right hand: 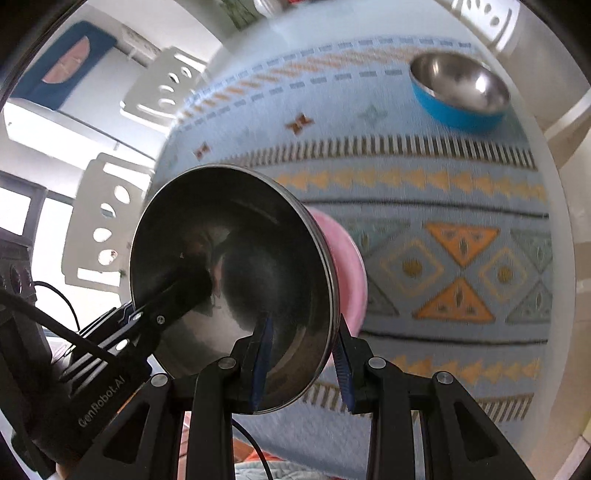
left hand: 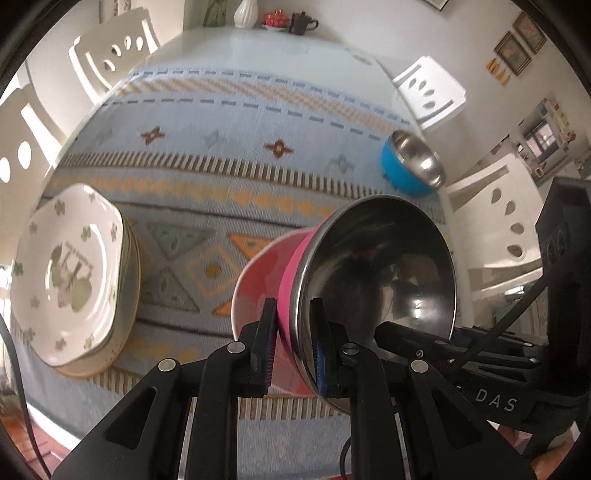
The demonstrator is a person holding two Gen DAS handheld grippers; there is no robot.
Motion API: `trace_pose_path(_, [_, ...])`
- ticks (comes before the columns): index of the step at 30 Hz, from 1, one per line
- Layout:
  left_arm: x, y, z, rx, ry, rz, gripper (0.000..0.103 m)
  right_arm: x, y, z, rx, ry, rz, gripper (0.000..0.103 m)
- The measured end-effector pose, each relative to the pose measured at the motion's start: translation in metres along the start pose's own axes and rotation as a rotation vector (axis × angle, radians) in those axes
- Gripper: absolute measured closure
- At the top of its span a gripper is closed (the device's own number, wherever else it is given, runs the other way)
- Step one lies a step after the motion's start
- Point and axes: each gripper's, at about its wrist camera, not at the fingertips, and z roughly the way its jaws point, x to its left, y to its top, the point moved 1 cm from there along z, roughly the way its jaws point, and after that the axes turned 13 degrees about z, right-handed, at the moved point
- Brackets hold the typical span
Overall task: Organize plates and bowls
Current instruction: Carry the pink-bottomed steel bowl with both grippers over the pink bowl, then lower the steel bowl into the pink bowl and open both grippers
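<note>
Readable on the black housing of the other gripper in the left wrist view: "DAS". Readable on the black housing in the right wrist view: "GenRobot.AI".

Underneath, a pale tabletop (left hand: 236,40) covered by a light blue woven cloth (left hand: 229,192) with orange triangles, diamonds, dashed lines and a striped band. Around it, white chairs (left hand: 110,55) with oval cut-outs in the backs. On the far wall, framed pictures (left hand: 517,48); in the right wrist view, a blue hanging with a pink shape (right hand: 70,59) on the wall.

Held tilted above the cloth, steel inside facing the cameras: a pink bowl (left hand: 291,266) with a steel lining. Left gripper (left hand: 293,347) clenched on its rim, one finger on the pink outside, the other on the steel inside. Right gripper (right hand: 301,365) also astride the rim of the same bowl, one blue-padded finger inside, the other outside; whether both pads press cannot be told.

Further back on the cloth, near its right edge and well apart from the held bowl: a blue bowl (left hand: 410,166) with a steel inside. At the left on the cloth: a stack of plates (left hand: 74,273), the top one white with green floral print.

At the far end of the tabletop: a white ribbed vase (left hand: 245,13), a red lidded dish (left hand: 275,18) and a dark mug (left hand: 301,23). Black cables beside both grippers.
</note>
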Motion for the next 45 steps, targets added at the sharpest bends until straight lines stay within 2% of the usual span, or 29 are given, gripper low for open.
trace_pose_path(9, [-0.007,-0.006,0.014,0.042,0.043,0.046,0.089,-0.006,-0.010,0.016,0.017,-0.035,0.013,0.072])
trace_pose_path(13, [-0.009,-0.005,0.020,0.063,0.055,0.073,0.081,-0.011,-0.008,0.016,0.017,-0.035,0.028,0.072])
trace_pose_path(17, [-0.011,-0.002,0.018,0.083,0.109,0.121,0.073,-0.012,-0.009,0.014,0.011,-0.035,0.034,0.072])
trace_pose_path(23, [-0.004,0.001,0.006,0.065,0.192,0.148,0.070,-0.011,-0.009,0.014,0.015,-0.031,0.030,0.072])
trace_pose_path(29, [0.009,-0.004,0.017,0.092,0.176,0.107,0.069,-0.013,-0.004,0.012,0.017,-0.025,0.040,0.072])
trace_pose_path(38, [0.002,0.005,0.012,0.064,0.155,0.112,0.069,-0.015,0.004,-0.001,0.011,0.015,0.060,0.072])
trace_pose_path(40, [0.001,0.009,0.008,0.053,0.140,0.108,0.069,-0.014,0.005,-0.009,-0.007,0.025,0.053,0.072])
trace_pose_path(45, [-0.008,0.026,-0.007,0.007,0.111,0.126,0.068,-0.010,0.013,-0.040,-0.124,0.031,0.016,0.072])
